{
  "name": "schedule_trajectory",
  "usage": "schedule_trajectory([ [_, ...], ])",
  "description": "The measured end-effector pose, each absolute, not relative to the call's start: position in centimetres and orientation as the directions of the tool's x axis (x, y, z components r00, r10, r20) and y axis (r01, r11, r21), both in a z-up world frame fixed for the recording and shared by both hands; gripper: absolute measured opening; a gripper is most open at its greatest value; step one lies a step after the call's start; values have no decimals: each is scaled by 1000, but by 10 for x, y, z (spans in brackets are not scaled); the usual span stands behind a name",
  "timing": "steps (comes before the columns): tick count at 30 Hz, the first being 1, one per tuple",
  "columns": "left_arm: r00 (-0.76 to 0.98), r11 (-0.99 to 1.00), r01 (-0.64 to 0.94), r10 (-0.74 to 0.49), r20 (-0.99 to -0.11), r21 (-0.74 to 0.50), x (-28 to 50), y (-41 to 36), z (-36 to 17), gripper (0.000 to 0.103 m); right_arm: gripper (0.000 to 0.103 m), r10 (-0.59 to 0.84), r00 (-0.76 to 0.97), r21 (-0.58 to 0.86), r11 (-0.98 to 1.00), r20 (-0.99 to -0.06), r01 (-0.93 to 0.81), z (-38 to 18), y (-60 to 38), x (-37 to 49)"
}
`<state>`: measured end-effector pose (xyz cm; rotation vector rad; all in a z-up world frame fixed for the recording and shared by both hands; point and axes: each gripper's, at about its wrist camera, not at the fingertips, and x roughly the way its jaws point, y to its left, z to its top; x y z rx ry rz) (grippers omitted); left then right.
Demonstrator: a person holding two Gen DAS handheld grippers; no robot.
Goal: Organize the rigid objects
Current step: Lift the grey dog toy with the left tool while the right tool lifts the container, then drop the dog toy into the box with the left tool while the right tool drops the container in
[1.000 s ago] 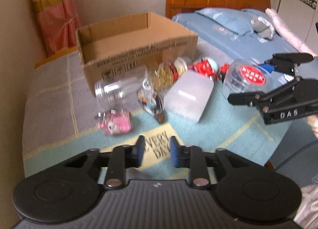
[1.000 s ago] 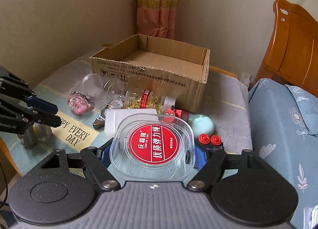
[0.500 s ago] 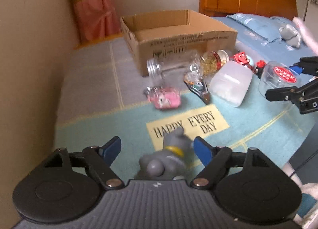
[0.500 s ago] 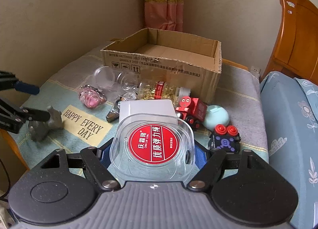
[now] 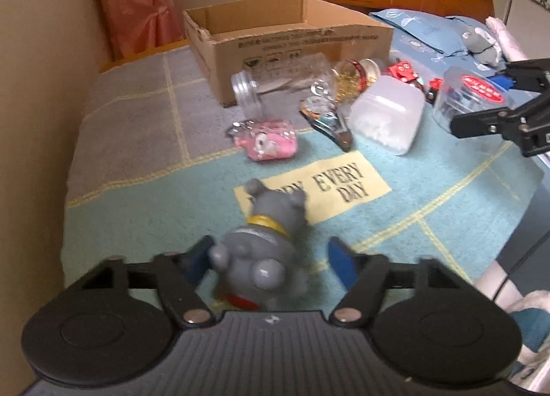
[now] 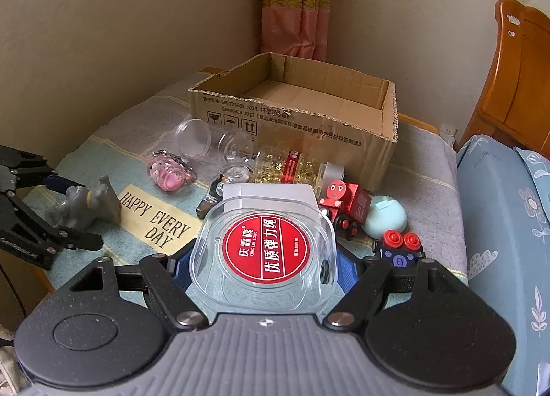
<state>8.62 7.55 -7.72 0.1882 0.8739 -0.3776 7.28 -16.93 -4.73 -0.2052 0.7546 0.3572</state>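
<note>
My right gripper [image 6: 263, 267] is shut on a clear plastic case with a red round label [image 6: 264, 251] and holds it above the table; it also shows in the left wrist view [image 5: 471, 100]. My left gripper [image 5: 270, 260] is open around a grey toy dog with a yellow collar [image 5: 264, 244], which stands on the mat at the near left [image 6: 87, 201]. The left blue pad looks close to the dog; the right pad is apart from it. An open cardboard box [image 6: 299, 110] stands at the back, seemingly empty.
Between the box and the grippers lie a clear jar [image 5: 275, 86], a pink keychain toy [image 5: 266, 143], a white tub [image 5: 386, 114], a bottle of golden capsules [image 6: 285, 165], a red toy train [image 6: 345, 201], a teal egg [image 6: 386, 215]. A bed [image 6: 508, 224] is at right.
My left gripper has opened and swung back to the near table edge, closing in around the grey dog. My right gripper has risen slightly with the case.
</note>
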Motion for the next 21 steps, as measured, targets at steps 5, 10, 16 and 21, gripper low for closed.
schedule_trajectory([
  [5,562,921,385,-276,-779,-49,90,85,-73,50,81,233,677,-65,921,-698,-384,-45,-168,72],
  [10,578,915,400,-295,-761,-51,86,82,-60,50,81,228,683,-77,919,-694,-385,-43,-167,74],
  [16,611,902,429,-331,-719,-50,100,72,-25,50,81,230,701,-103,911,-675,-398,-32,-167,82],
  [21,647,889,457,-344,-681,-14,131,58,6,50,81,246,739,-118,908,-628,-402,-11,-170,103],
])
